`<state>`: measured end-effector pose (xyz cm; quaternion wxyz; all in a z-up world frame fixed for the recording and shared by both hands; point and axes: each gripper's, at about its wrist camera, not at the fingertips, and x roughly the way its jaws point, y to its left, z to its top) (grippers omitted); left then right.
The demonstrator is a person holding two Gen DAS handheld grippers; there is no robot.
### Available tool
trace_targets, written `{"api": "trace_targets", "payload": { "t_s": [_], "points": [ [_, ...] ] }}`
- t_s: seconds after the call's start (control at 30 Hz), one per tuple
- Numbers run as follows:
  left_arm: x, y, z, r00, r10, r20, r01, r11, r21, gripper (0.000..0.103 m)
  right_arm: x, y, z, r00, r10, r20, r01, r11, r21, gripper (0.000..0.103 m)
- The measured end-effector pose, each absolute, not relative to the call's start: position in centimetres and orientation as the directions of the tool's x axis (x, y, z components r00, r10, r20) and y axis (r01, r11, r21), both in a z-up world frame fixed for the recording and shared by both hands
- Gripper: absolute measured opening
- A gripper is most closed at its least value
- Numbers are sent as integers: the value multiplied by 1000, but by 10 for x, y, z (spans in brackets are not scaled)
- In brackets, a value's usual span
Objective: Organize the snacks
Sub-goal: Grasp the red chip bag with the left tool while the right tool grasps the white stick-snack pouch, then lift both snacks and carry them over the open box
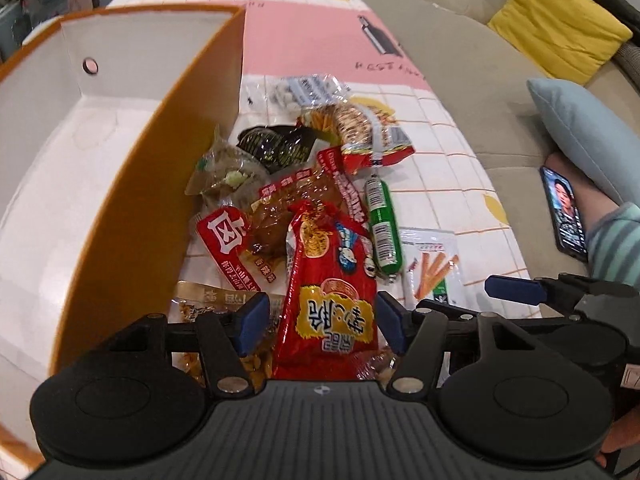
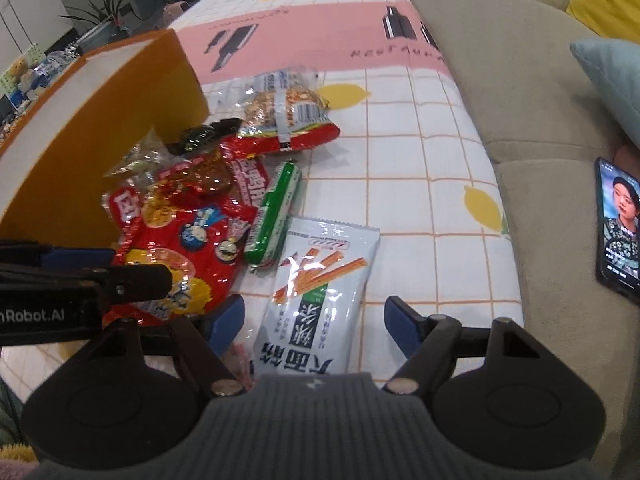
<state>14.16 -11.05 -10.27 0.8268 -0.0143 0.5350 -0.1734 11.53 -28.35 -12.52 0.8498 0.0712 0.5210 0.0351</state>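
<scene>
— What is under all these snacks?

— A table with a cloth [image 2: 420,152], white squares with lemons and one pink band.

— And on it?

— An orange box [image 1: 132,216], a heap of snack packets [image 1: 280,184] beside it, a green sausage [image 2: 276,212], a white packet [image 2: 316,292].

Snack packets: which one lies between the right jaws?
The white packet with orange sticks printed on it; the red packet and green sausage lie left.

Glossy crinkled plastic snack packets [image 1: 332,304]; matt cardboard box [image 1: 132,208]; smooth printed tablecloth [image 2: 432,184]; soft fabric sofa [image 2: 500,80].
</scene>
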Motion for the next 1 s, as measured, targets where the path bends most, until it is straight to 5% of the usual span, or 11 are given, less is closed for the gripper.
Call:
{"api": "trace_targets", "payload": {
  "t_s": [0.33,0.43,0.47,1.0],
  "points": [
    [153,-114,-119,335,-336,-880,271,929,-252,48,130,-269,-144,431,146,-890,-42,989,142,78],
    [152,-113,-117,355,-348,-868,275,926,-259,38,129,-264,-145,440,106,-892,-70,994,83,66],
    [151,-112,-116,363,-351,-863,276,925,-260,38,129,-262,-145,447,81,-891,-77,996,52,57],
    [123,-107,-74,510,-336,-792,292,933,-209,27,116,-272,-127,509,22,-860,-49,999,-3,49]
  ]
}}
